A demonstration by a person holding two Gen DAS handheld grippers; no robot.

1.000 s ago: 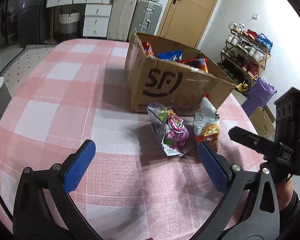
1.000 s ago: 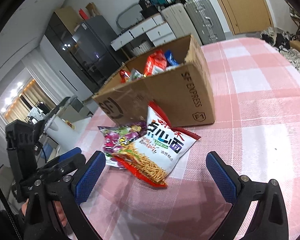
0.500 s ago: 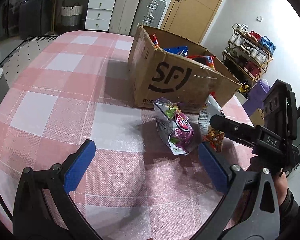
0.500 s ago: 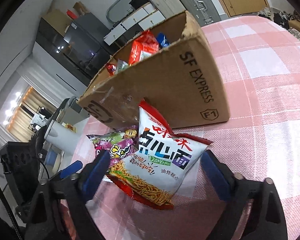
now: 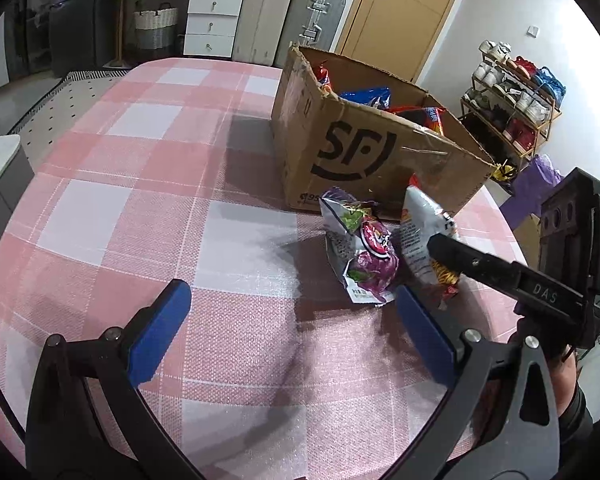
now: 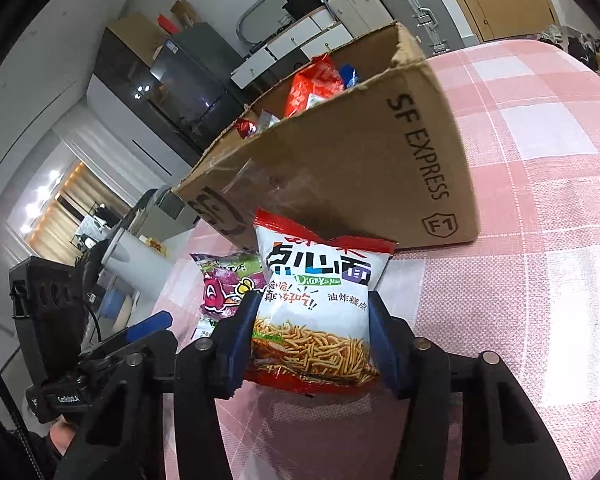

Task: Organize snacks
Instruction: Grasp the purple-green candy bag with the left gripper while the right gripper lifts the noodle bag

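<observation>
- The right gripper had its jaws closing on the noodle snack bag, the blue pads against the bag's two side edges, low on the pack near the printed noodles.
- To do this step well, I judged the squeeze should stop once the film buckled slightly — harder would crush the noodles — and the lift should go straight up before swinging over the cardboard box.
- The bag leaned against the near wall of the box, its base on the worktop; just beside it, away from the box's printed end, lay the purple snack bag.
- The left gripper hovered short of the box with jaws wide open and nothing between them, the purple bag just ahead of its right pad.
- The box already held several packets, so the new one should go into a free gap.
</observation>
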